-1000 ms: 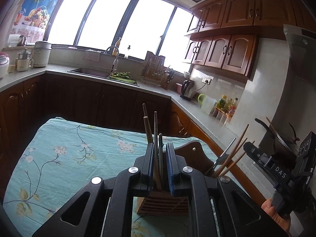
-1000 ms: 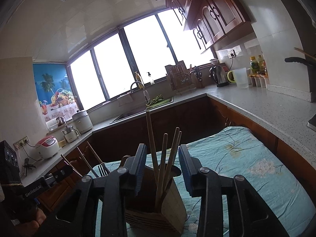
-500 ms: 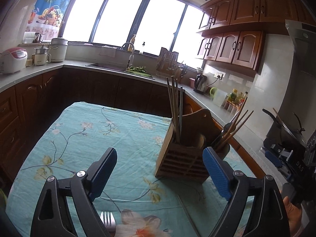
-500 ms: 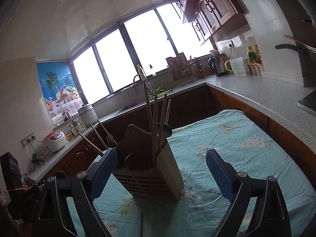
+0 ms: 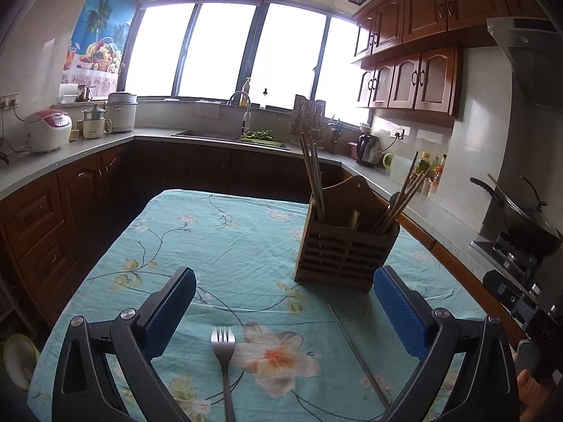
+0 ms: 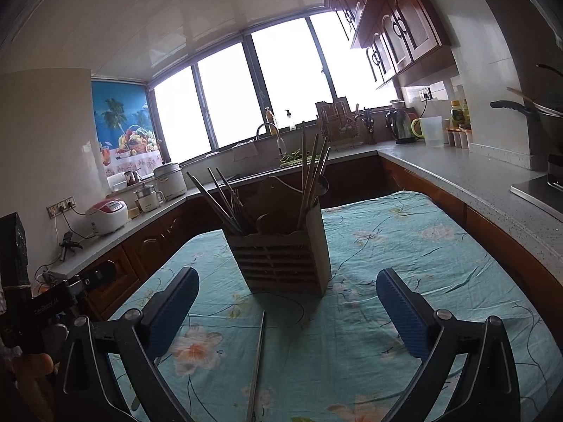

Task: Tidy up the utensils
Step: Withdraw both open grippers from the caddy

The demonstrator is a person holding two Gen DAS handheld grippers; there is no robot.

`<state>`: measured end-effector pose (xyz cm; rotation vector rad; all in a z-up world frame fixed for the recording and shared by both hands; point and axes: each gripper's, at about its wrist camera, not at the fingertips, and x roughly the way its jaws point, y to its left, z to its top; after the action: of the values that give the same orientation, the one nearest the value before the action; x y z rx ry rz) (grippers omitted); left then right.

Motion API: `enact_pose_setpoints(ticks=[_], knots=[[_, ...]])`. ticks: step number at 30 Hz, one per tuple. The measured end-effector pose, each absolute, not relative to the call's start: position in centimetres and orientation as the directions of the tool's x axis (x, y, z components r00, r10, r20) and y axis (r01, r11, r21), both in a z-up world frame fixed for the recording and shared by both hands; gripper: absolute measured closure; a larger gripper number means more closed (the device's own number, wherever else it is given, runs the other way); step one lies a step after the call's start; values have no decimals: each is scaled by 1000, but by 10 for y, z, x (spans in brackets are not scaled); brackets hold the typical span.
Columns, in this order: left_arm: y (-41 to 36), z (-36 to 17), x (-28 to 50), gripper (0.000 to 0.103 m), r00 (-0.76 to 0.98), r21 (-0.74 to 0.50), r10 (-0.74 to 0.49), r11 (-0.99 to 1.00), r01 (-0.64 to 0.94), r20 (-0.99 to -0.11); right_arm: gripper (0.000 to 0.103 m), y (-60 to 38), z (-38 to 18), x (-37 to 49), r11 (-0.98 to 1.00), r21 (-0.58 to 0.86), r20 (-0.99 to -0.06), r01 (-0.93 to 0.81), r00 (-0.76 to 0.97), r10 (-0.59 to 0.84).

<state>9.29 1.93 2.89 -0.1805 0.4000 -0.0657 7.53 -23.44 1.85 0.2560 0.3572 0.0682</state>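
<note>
A slatted wooden utensil holder [image 5: 343, 251] stands on the floral tablecloth [image 5: 225, 242], with chopsticks [image 5: 311, 172] upright in its left compartment and more leaning out at the right. It also shows in the right wrist view [image 6: 281, 260]. My left gripper [image 5: 285, 311] is open and empty, back from the holder. A metal fork [image 5: 223, 355] lies on the cloth between its fingers, and a thin metal chopstick [image 5: 357, 351] lies to the right. My right gripper [image 6: 288, 313] is open and empty, with that chopstick [image 6: 256, 362] lying on the cloth between its fingers.
Kitchen counters [image 5: 81, 151] wrap around the table, with a rice cooker [image 5: 47, 130], a sink [image 5: 211, 135] and a kettle [image 5: 367, 149]. A wok sits on the stove [image 5: 524, 225] at the right. The other hand-held gripper [image 5: 524, 309] shows at the right edge.
Both grippers have opened, let go of the chopsticks in the holder, and pulled back and down toward the near side of the table. The fork and loose chopstick have come into view.
</note>
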Motion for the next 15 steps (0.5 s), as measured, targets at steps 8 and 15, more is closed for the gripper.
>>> enact_pose_setpoints(ticks=[8, 15], knots=[[9, 44, 40, 1, 950, -67, -49, 997, 30, -310, 0, -222, 57, 33, 985, 160, -276, -70, 954, 113], [9, 10, 4, 1, 964, -54, -20, 999, 6, -265, 0, -207, 31, -1, 995, 100, -249, 4, 968, 21]])
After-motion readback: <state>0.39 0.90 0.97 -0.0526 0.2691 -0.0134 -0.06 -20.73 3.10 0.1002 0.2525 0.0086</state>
